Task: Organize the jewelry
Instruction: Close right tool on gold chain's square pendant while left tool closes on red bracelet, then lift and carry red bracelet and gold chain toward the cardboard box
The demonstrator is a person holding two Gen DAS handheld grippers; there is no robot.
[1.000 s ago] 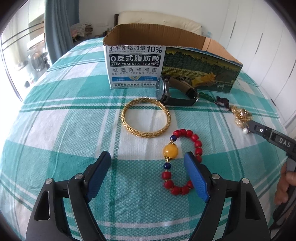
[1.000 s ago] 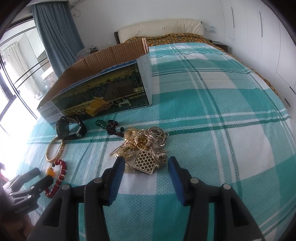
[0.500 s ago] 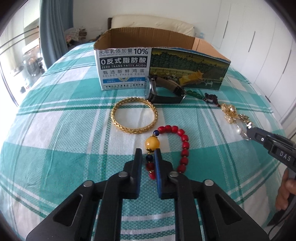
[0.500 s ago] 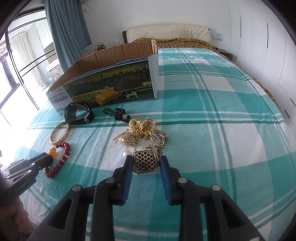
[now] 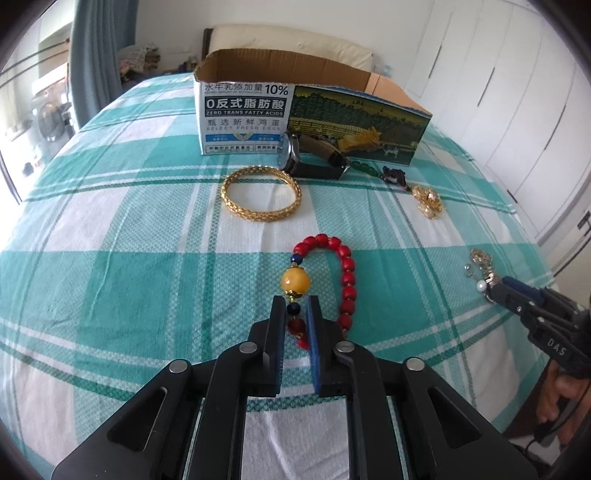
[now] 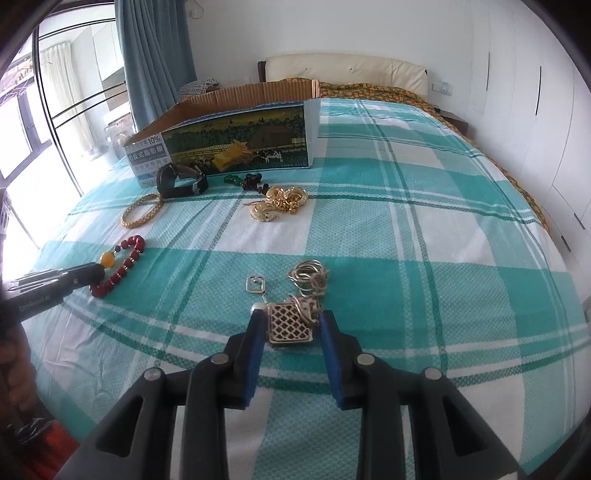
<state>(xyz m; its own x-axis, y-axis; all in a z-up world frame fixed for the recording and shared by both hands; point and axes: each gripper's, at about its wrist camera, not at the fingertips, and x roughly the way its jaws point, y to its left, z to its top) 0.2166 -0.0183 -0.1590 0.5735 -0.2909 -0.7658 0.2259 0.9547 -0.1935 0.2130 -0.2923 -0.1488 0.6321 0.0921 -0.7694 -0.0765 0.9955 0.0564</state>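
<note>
Left wrist view: left tool (image 5: 296, 314) opening around red bead bracelet (image 5: 341, 273); right tool (image 6: 291, 325) opening around lattice pendant (image 6: 290, 326).

The room is a bright bedroom. A bed (image 6: 424, 221) fills most of the view, covered by a teal and white checked sheet (image 5: 110, 258). At its far end stands a cream padded headboard (image 6: 347, 70) against a white wall (image 6: 229, 33), with a yellow patterned cover (image 6: 369, 90) lying below it. White wardrobe doors (image 5: 517, 110) line one side. On the other side, a blue-grey curtain (image 6: 155, 62) hangs beside tall dark-framed windows (image 6: 44, 122), through which strong daylight pours.
</note>
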